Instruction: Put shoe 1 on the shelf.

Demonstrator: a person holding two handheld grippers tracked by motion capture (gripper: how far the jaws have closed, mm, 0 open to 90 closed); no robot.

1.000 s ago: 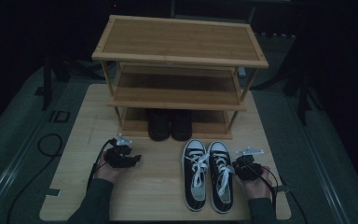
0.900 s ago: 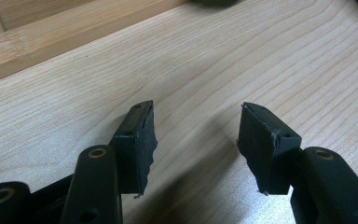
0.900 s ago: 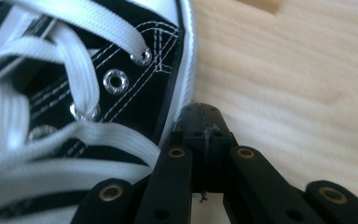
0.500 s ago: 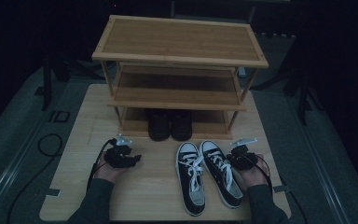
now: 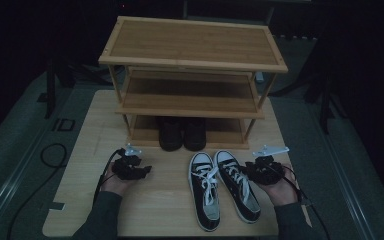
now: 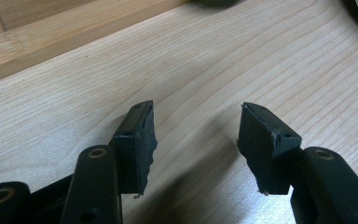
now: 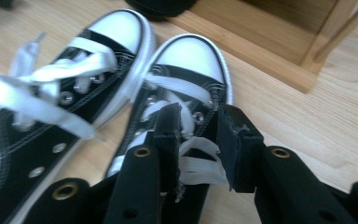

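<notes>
A pair of black sneakers with white toes and laces lies on the pale wooden board [image 5: 95, 130] in front of the shoe rack [image 5: 192, 45]. The left sneaker [image 5: 205, 192] [image 7: 74, 93] points straight at the rack. The right sneaker [image 5: 237, 187] [image 7: 191, 60] lies angled, its heel out to the right. My right gripper [image 5: 248, 170] [image 7: 199, 126] hovers over that sneaker's laces. Its jaws have just been opening and stand apart, with a white lace showing loose between them. My left gripper [image 5: 142, 170] [image 6: 196, 135] rests open over bare board, nothing between its pads.
A pair of dark shoes [image 5: 182, 132] stands on the rack's bottom shelf, just behind the sneakers. The two upper shelves are bare. Cables [image 5: 55, 155] trail off the board's left side onto the grey floor.
The right sneaker has turned, its heel swinging out to the right. My right gripper has lifted slightly and its jaws have parted. The left gripper has stayed put.
</notes>
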